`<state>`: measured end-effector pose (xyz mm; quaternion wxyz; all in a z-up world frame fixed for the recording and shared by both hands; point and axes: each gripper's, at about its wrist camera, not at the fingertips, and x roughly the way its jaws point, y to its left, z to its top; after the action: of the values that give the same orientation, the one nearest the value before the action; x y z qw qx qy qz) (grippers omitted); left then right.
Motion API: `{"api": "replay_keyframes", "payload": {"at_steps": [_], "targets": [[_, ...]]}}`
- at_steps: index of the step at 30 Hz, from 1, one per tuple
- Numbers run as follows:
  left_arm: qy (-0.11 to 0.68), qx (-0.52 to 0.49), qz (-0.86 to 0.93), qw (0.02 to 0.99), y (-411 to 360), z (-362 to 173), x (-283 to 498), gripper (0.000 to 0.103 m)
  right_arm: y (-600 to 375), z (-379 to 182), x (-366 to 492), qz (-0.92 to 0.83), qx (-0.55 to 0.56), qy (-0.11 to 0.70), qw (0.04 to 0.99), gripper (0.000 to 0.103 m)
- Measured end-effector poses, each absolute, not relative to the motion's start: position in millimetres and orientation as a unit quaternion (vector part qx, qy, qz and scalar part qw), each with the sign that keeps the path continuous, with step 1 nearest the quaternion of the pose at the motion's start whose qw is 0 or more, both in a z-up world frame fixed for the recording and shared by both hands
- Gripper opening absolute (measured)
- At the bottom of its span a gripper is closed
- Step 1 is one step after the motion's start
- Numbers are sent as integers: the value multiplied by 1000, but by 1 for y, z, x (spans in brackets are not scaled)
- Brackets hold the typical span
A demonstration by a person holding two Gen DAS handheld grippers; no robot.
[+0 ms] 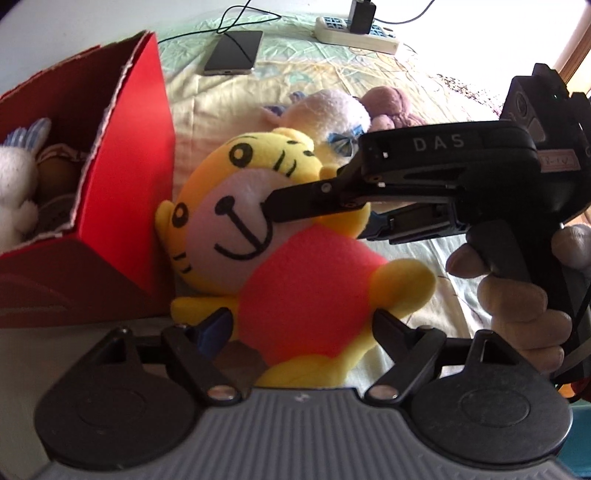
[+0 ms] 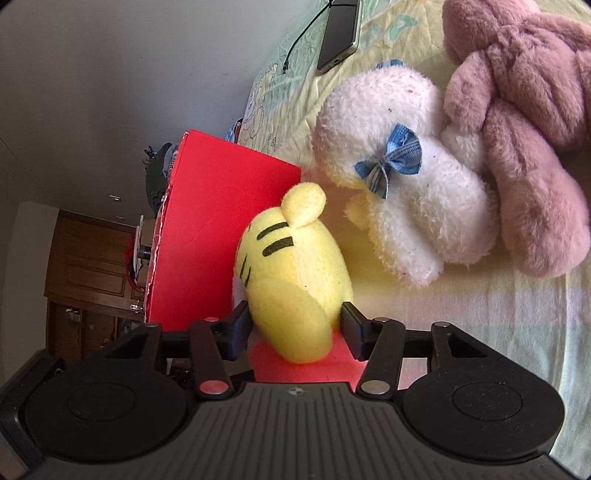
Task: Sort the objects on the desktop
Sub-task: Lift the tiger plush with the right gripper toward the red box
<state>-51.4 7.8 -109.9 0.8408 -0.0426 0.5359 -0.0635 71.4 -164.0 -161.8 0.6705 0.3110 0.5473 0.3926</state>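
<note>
A yellow tiger plush (image 1: 236, 206) in a red shirt leans against the outer wall of a red cardboard box (image 1: 140, 147). My left gripper (image 1: 301, 325) is shut on its red torso, a finger pressing each side. My right gripper (image 1: 317, 221) comes in from the right, held by a hand (image 1: 517, 295), and pinches the side of the plush's head. In the right wrist view the tiger plush (image 2: 295, 266) fills the gap of my right gripper (image 2: 295, 328), with the red box (image 2: 207, 206) just behind it. The box holds a white plush (image 1: 18, 173).
A white plush with a blue bow (image 2: 406, 147) and a pink plush (image 2: 524, 147) lie on the patterned cloth beyond the tiger. Farther back are a phone (image 1: 234, 51) with a cable and a power strip (image 1: 354, 35).
</note>
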Motion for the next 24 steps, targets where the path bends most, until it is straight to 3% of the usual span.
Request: {"api": "replay_keyframes", "payload": {"at_steps": [8,24], "targets": [[515,-1,-105,851,-11,-101,-63,75,-171,-143,54,394,303,531,687,44],[391,71,-225,890,-21,-27,-67,75,-207,-75,35,326,388,404,761,42]]}}
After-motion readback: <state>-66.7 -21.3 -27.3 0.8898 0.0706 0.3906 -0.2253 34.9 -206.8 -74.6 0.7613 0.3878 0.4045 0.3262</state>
